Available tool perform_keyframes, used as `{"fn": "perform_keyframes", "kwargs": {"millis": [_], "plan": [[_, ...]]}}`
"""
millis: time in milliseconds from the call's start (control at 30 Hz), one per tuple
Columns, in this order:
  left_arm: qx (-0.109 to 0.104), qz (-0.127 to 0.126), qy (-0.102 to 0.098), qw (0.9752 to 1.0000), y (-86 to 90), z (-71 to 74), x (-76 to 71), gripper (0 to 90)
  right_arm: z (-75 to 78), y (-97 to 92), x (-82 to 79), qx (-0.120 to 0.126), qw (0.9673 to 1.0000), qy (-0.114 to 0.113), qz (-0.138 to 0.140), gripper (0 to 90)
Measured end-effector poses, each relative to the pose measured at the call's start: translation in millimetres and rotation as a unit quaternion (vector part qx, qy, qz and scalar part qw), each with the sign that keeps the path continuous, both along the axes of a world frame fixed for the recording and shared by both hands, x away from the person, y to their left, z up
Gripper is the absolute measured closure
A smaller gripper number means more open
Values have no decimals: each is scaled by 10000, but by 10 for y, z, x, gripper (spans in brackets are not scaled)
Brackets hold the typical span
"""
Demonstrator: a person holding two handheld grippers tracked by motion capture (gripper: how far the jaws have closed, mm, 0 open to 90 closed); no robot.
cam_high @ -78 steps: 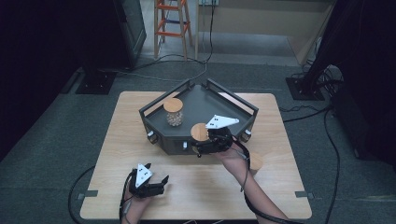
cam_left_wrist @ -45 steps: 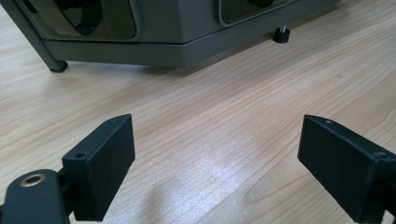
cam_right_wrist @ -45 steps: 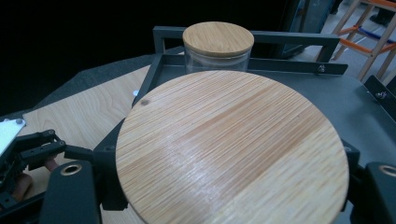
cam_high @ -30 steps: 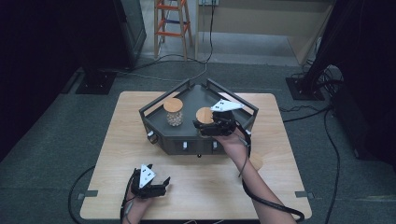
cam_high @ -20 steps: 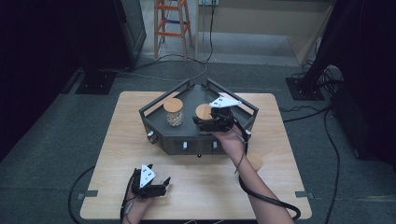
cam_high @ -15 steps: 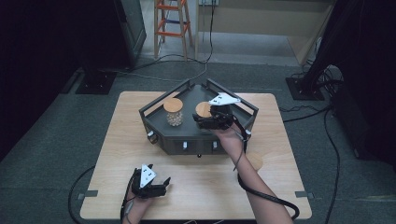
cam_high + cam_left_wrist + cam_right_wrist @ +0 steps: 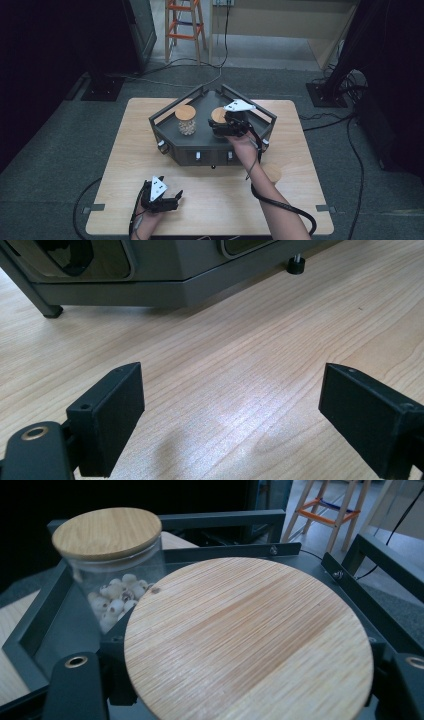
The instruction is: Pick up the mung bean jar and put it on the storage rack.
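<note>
A dark grey tray [image 7: 170, 137] with raised rails stands at the back middle of the wooden table [image 7: 300, 200]. Inside it, on the left, is a glass jar [image 7: 186, 122] of pale round pieces under a wooden lid [image 7: 107, 530]. My right gripper [image 7: 220, 125] is over the tray's right half, shut on a second wooden-lidded jar [image 7: 218, 116]. That jar's broad lid [image 7: 245, 635] hides the body beneath it, with black fingers [image 7: 75, 680] at both sides. My left gripper [image 7: 176, 199] rests near the front left edge, open, with bare table between its jaws [image 7: 230, 420].
A loose wooden disc [image 7: 273, 173] lies on the table right of the person's right forearm. The tray's foot and base [image 7: 150, 270] stand ahead of the left gripper. An orange ladder [image 7: 182, 25] and cables [image 7: 350, 150] are on the floor beyond.
The right gripper has carried its lidded jar from the tray's front edge up and inward, to beside the other jar. The left gripper has barely moved.
</note>
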State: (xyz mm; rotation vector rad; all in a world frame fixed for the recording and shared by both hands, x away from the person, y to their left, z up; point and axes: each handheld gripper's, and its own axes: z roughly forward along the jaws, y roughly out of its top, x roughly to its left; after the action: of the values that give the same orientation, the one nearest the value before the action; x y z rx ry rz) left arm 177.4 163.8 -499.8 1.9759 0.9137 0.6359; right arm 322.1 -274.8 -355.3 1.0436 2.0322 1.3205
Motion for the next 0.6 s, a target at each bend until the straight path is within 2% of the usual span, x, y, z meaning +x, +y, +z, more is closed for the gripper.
{"fn": "perform_keyframes", "kwargs": {"millis": [133,300,500,600], "plan": [[-33,34,4,10000,6,-2,-3,110,-26,30,35,116,9998,110,-86,253],[-33,51,8,10000,1,-2,-3,110,-52,147,79,-81,9998,110,-129,253],[-39,40,11,10000,5,-2,0,110,-63,170,128,-143,9996,127,-183,253],[-30,41,23,10000,0,1,4,110,-57,175,164,-119,9993,243,-259,253]]}}
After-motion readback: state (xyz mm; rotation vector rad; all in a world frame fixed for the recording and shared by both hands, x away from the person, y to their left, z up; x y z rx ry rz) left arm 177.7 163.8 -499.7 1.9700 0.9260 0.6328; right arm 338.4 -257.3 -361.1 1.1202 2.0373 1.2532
